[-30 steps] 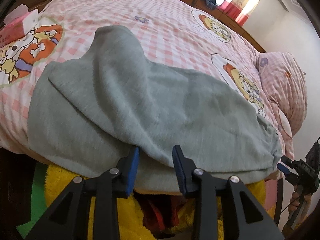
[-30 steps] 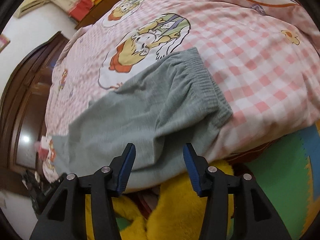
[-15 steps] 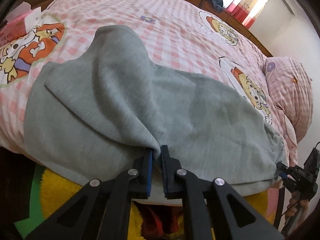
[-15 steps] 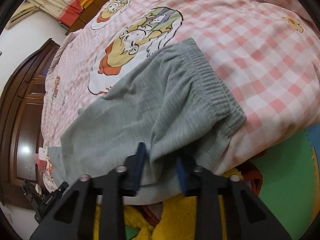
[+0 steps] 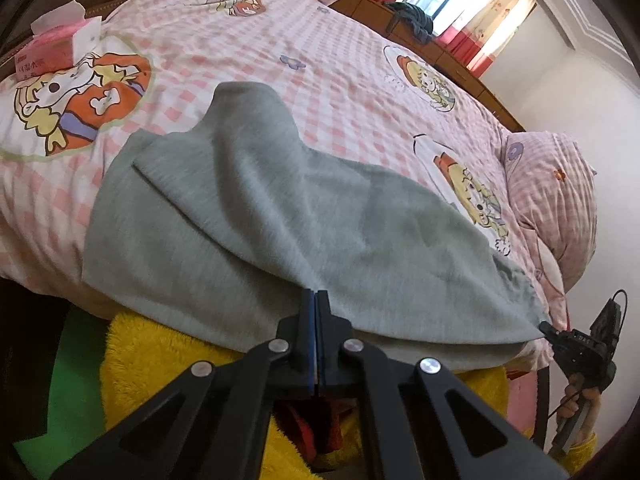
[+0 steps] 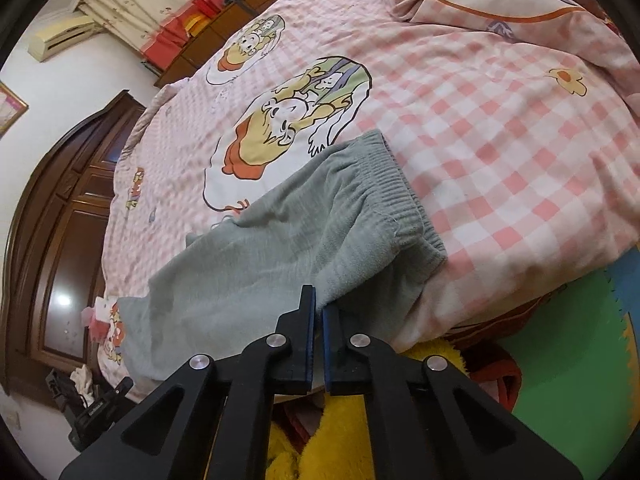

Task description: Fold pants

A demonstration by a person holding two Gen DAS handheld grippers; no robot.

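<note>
Both tongs pinch the gray pants at the bed's near edge.

The left tongs (image 5: 315, 300) and right tongs (image 6: 319, 304) are each pressed together on the cloth of the pants (image 5: 280, 208), which lie along the near edge of the pink checked bed (image 5: 320, 60).

Checked bed (image 5: 360, 92) — grey pants (image 5: 280, 216), tissue box (image 5: 52, 52)

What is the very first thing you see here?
The grey pants stand out, spread along the near edge of the pink checked bed cover with cartoon pictures. The left hand-held gripper pinches their near edge, and the right hand-held gripper pinches them near the ribbed waistband.
</note>
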